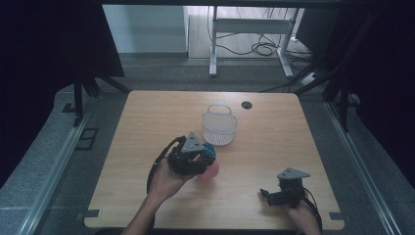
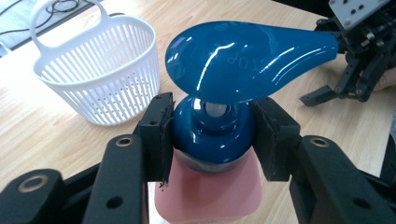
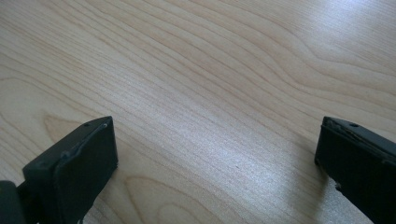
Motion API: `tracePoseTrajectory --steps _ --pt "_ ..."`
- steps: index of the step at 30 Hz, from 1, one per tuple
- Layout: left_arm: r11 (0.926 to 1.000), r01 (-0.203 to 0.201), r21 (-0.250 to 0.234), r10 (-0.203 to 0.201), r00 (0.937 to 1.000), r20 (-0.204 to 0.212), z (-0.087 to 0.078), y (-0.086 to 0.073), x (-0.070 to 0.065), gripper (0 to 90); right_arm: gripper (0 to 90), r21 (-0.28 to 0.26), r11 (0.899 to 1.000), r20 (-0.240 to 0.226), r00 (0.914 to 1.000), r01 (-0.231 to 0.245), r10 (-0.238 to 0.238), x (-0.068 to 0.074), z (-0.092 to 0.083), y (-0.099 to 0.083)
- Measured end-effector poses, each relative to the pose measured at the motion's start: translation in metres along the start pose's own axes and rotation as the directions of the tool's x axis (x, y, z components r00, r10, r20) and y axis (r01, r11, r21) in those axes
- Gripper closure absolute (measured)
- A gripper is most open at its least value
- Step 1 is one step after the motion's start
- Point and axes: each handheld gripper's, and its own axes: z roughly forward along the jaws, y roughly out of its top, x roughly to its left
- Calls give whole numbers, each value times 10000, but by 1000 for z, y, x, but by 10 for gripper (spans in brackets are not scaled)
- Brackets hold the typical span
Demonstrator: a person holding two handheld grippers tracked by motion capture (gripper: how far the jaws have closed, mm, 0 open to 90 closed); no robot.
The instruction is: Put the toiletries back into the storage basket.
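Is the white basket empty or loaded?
Empty. The white basket shows bare slatted walls inside, and the pump bottle is outside it, clamped in the left gripper.

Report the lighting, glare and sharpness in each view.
High view: dim, dark at the edges, the table evenly lit, the left hand-held gripper slightly soft. Left gripper view: bright and sharp, white glare streaks on the blue pump, basket crisp. Right gripper view: sheen on the wood toward the top right, the near pads soft.
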Motion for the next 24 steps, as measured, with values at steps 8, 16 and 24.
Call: tracePoseTrajectory --steps 8,16,24 --pt "10000 59 -26 -59 10000 -34 3 9 7 529 0 6 10000 2 10000 -16 16 0 0 0" --pt "10000 53 -47 -54 9997 -227 5 18 13 529 0 22 10000 4 10000 -10 10 0 0 0" --pt "9999 73 -107 -76 9995 -310 6 34 21 529 0 22 10000 4 10000 -4 4 0 0 0"
